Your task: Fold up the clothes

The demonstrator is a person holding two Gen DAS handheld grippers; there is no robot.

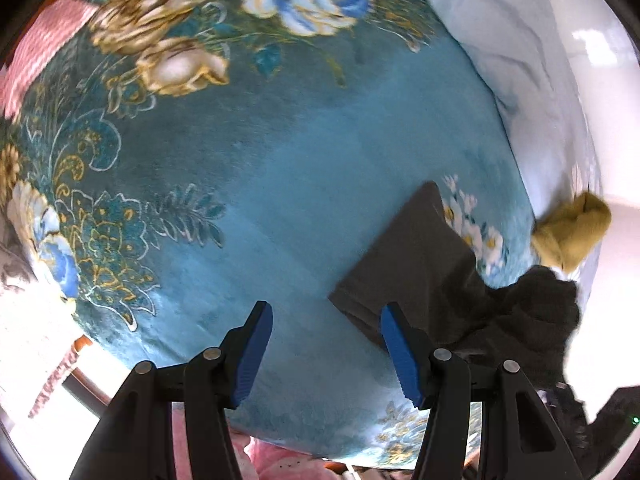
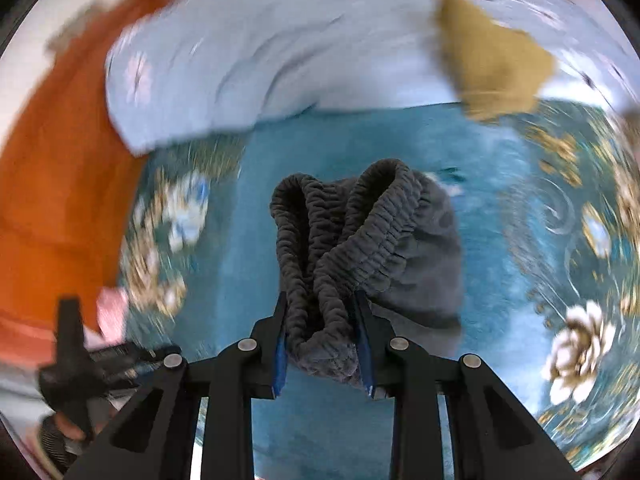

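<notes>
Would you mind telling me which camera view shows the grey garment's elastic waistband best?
The right wrist view: the gathered waistband sits centred, pinched by the right gripper. The left wrist view shows only the garment's flat leg and a bunched dark part.

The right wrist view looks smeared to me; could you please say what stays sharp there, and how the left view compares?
Right wrist view: the bedspread streaks in a swirl; the right claw and its grey waistband stay sharp. Left wrist view: mostly crisp, though window glare blows out the right edge.
</notes>
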